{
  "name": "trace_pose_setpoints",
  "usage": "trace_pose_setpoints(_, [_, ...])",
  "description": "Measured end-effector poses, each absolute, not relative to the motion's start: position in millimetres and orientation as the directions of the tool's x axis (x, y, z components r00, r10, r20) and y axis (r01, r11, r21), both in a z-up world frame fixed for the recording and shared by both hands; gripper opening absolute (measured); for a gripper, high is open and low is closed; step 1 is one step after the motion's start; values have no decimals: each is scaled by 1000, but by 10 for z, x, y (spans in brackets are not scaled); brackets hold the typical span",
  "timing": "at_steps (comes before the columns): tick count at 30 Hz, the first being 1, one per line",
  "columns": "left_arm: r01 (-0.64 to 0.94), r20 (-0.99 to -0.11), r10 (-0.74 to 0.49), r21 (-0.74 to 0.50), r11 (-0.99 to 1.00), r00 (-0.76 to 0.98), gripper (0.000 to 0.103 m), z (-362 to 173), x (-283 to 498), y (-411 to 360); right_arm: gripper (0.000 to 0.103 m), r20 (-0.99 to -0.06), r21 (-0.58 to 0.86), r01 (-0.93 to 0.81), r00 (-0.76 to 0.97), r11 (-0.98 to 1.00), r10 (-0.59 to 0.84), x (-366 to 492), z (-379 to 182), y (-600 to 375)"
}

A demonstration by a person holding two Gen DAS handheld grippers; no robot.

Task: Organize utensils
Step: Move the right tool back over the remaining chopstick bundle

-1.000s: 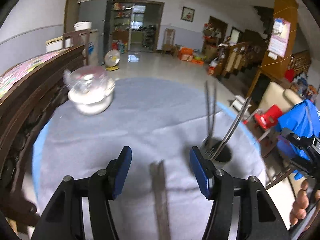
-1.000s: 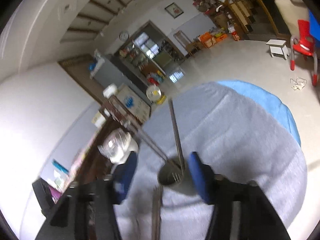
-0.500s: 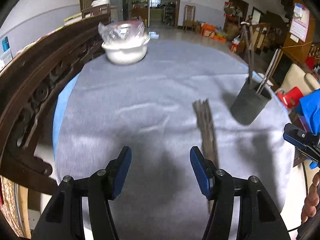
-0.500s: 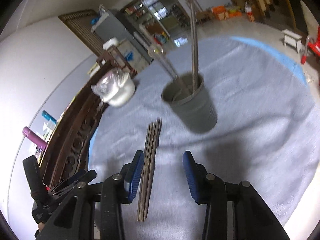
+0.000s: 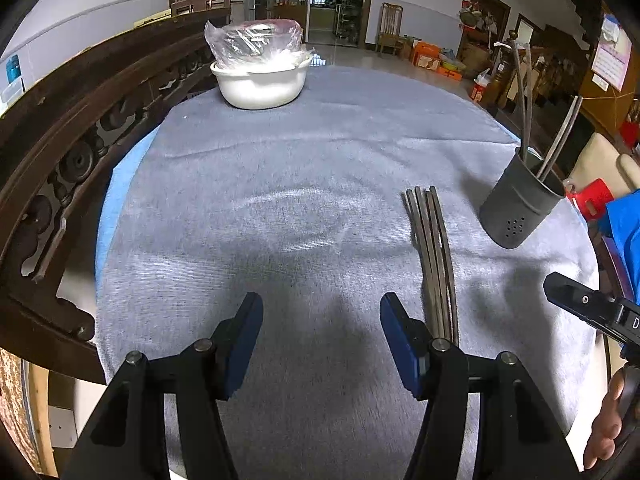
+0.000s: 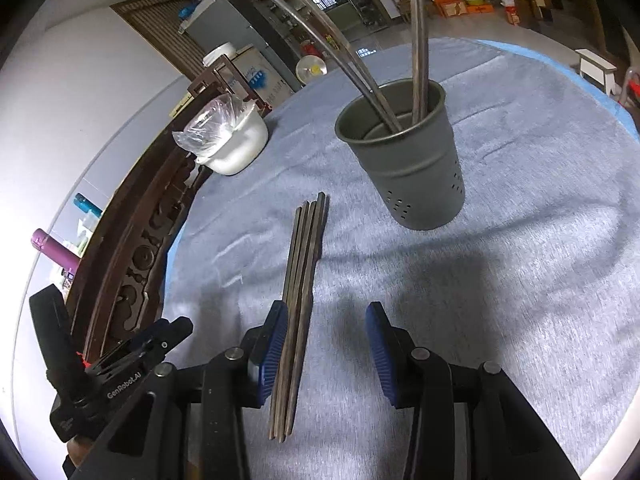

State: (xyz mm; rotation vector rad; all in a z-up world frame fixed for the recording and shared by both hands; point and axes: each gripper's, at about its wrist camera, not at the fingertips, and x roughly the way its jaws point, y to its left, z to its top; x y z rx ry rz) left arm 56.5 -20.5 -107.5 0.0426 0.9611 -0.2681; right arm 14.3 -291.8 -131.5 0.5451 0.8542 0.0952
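A bundle of dark chopsticks (image 5: 434, 256) (image 6: 304, 260) lies flat on the grey tablecloth (image 5: 280, 200). Beyond it stands a grey perforated utensil cup (image 5: 516, 208) (image 6: 416, 176) with several long chopsticks (image 6: 418, 40) upright inside. My left gripper (image 5: 322, 308) hovers open over bare cloth, and the bundle runs just right of its right finger. My right gripper (image 6: 327, 314) is open low over the table. The near end of the bundle lies between its jaws, close beside the left pad (image 6: 274, 344). Nothing is gripped.
A white bowl (image 5: 260, 84) (image 6: 236, 148) holding a clear plastic bag sits at the table's far side. A carved dark wooden chair back (image 5: 60, 140) curves along the left edge. Each gripper shows at the edge of the other's view, with a person's fingers (image 5: 604, 432).
Both grippers have come down toward the table and tipped downward. The right one has drawn back from over the cup to the chopstick bundle, and its jaws have narrowed slightly.
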Motion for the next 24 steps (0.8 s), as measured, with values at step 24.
trace_pose_setpoints(24, [265,-820,-203,-66,962,535,62,-1185,876,-293,37,-737,432,158,630,888,247,727,-1430,-2730])
